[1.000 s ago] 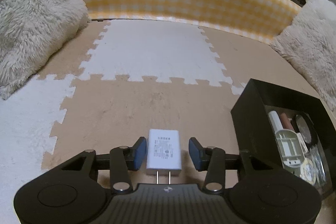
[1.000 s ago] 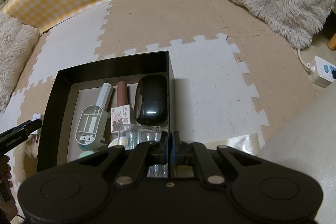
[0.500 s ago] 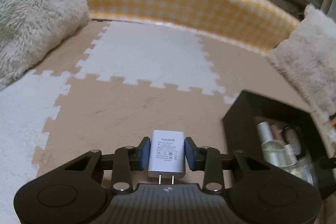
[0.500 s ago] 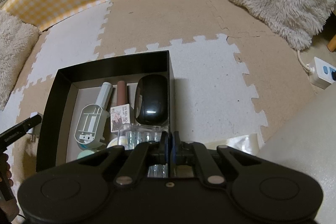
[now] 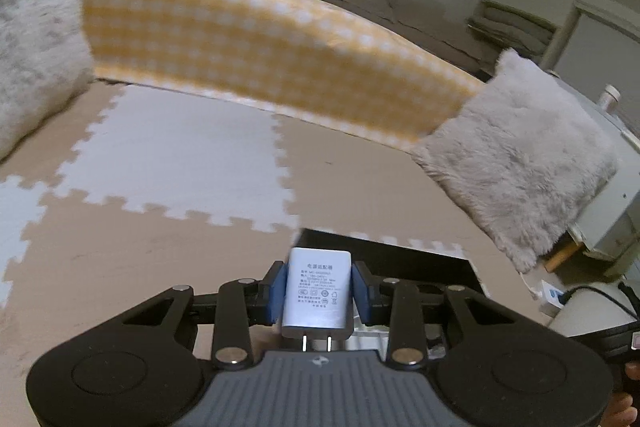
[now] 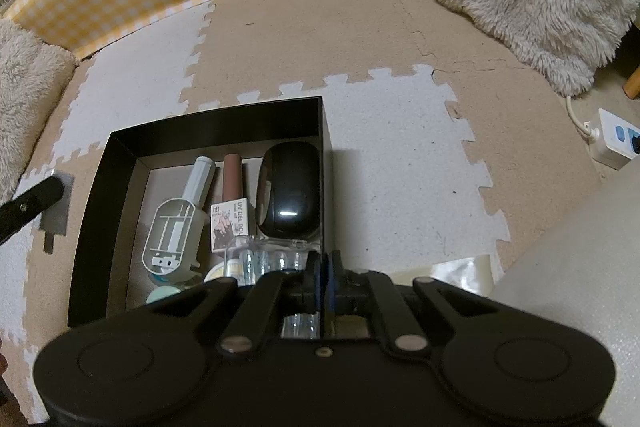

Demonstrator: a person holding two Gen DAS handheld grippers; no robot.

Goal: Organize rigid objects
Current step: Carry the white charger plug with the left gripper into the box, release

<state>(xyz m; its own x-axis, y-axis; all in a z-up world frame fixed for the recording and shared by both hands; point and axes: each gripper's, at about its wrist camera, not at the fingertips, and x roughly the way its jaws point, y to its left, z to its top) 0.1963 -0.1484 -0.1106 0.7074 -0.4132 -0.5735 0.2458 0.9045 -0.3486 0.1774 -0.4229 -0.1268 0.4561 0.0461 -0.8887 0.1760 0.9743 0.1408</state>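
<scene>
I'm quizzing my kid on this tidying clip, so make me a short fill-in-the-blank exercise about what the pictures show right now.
1. The left hand-held gripper is shut on a white ____.
2. The black mouse lies inside the black ____.
3. The right hand-held gripper holds ____.
4. The wall behind the foam mat has a yellow and white ____ pattern.

Missing words: charger; box; nothing; checked

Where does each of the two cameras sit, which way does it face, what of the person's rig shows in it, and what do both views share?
Left wrist: on the left claw, looking along it over the foam mat toward the checked bolster; its pads clamp a white charger.
Right wrist: on the right claw, looking steeply down into the black box; its pads are shut on nothing.
Shared: charger, box, mat, bolster; the left claw also shows at the right view's left edge.
</scene>
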